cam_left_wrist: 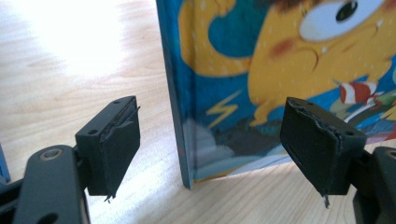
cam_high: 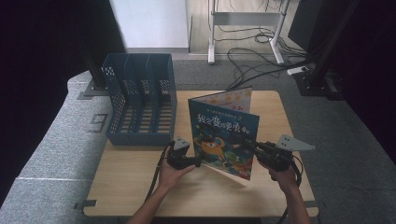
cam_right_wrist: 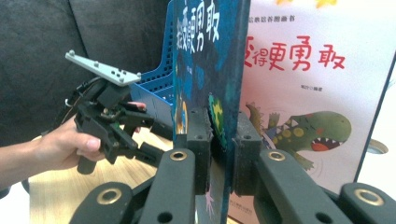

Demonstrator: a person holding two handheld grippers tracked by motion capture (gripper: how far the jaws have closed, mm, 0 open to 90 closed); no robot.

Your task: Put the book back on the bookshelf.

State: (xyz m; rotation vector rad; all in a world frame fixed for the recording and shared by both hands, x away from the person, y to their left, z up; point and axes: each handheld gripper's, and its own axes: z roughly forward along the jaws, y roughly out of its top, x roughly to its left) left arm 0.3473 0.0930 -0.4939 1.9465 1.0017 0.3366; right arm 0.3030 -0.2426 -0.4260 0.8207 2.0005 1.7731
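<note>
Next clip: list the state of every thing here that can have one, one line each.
Blue-covered picture book: upright on the table, covers splayed open.
Right gripper: shut on the book's front cover.
Left gripper: open, jaws either side of the book's spine edge, not pressing.
Blue perforated plastic file rack: upright, slots empty.

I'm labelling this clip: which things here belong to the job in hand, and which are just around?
In the job:
picture book, stood upright, cover clamped by the right tool
left tool, open around its spine edge
blue file rack

Just around:
floor cables
white stand
</note>
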